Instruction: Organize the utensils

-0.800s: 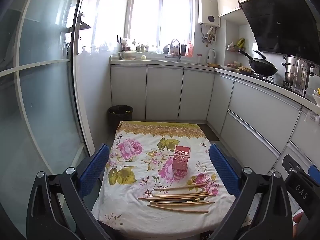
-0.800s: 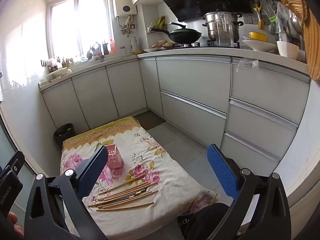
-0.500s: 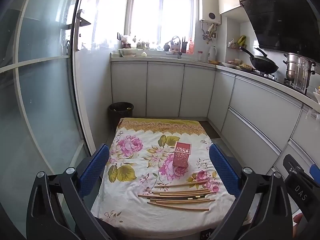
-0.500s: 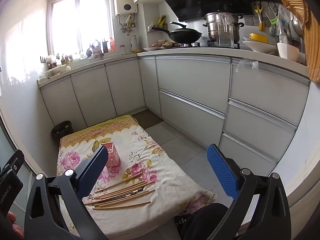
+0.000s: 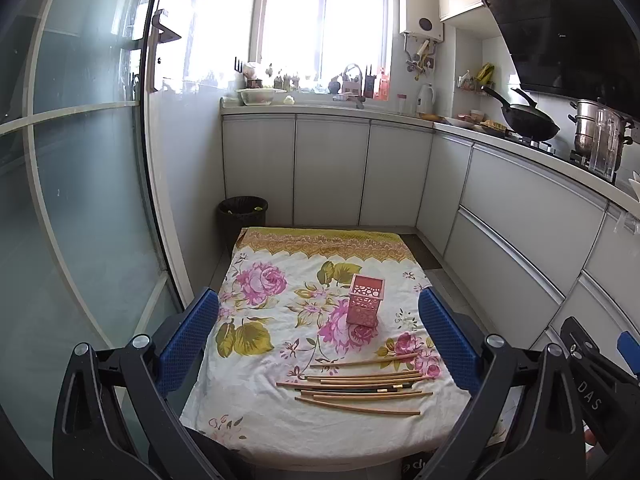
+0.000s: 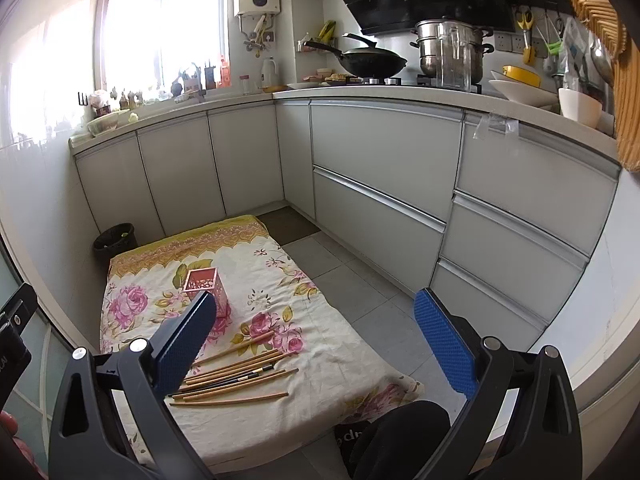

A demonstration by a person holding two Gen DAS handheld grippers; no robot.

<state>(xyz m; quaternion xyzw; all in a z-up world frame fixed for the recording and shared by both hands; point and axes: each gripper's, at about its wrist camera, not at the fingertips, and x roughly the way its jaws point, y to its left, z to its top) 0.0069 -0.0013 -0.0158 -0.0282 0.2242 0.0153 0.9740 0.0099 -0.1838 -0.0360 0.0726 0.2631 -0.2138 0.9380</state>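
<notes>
Several wooden chopsticks [image 5: 360,384] lie side by side near the front edge of a low table under a floral cloth [image 5: 280,320]. A pink perforated holder [image 5: 365,300] stands upright behind them. Both show in the right wrist view, chopsticks [image 6: 236,376] and holder [image 6: 204,284]. My left gripper [image 5: 318,340] is open and empty, held well above and short of the table. My right gripper [image 6: 316,344] is open and empty, up at the table's right side.
A black waste bin [image 5: 242,216] stands behind the table by the glass door [image 5: 80,200]. White cabinets [image 6: 380,184] run along the back and right. A wok [image 6: 372,62] and steel pot [image 6: 448,52] sit on the counter. Grey floor tiles [image 6: 360,280] lie right of the table.
Both grippers have drifted slightly toward the table; the holder and chopsticks sit a little lower and larger in view. Nothing on the table moved. Both grippers stay open.
</notes>
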